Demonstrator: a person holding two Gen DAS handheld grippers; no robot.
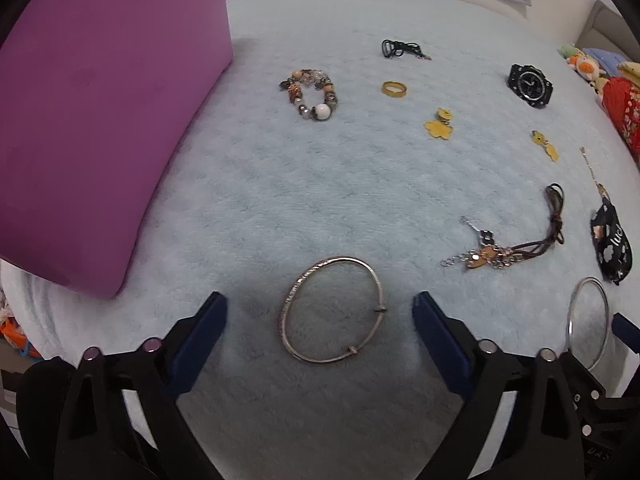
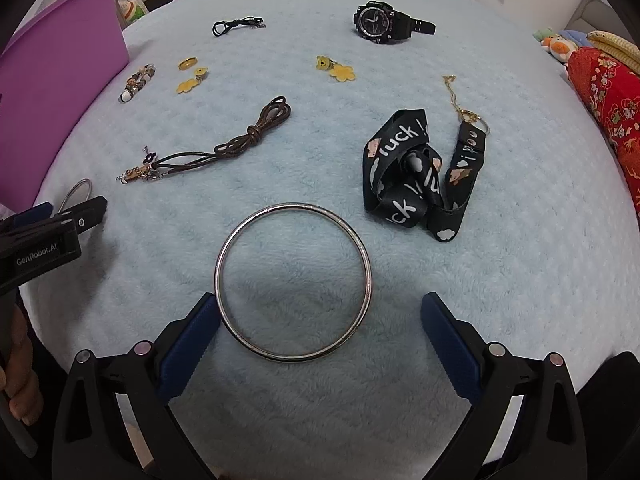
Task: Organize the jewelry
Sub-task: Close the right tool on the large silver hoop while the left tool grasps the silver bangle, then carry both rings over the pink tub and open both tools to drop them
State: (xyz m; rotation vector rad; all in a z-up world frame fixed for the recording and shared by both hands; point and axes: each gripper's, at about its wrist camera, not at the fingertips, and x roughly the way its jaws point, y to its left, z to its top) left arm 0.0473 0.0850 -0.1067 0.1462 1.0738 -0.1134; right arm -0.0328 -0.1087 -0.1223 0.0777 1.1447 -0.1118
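Note:
A patterned silver bangle [image 1: 333,309] lies flat on the pale blue plush cloth [image 1: 320,184], between the blue pads of my left gripper [image 1: 320,310], which is open and clear of it on both sides. A plain silver ring bangle [image 2: 293,282] lies in front of my right gripper [image 2: 320,310], also open; its left pad sits right at the bangle's rim, the right pad well apart. The plain bangle [image 1: 589,322] shows at the right edge of the left wrist view, and the left gripper [image 2: 60,220] at the left edge of the right wrist view.
A purple box [image 1: 100,120] stands at the left. Scattered on the cloth: beaded bracelet [image 1: 312,94], gold ring [image 1: 394,89], yellow flower earrings [image 1: 440,124], black watch [image 2: 384,24], brown cord necklace [image 2: 224,144], black lanyard [image 2: 416,176], black cord [image 2: 236,26]. Red fabric [image 2: 612,116] lies right.

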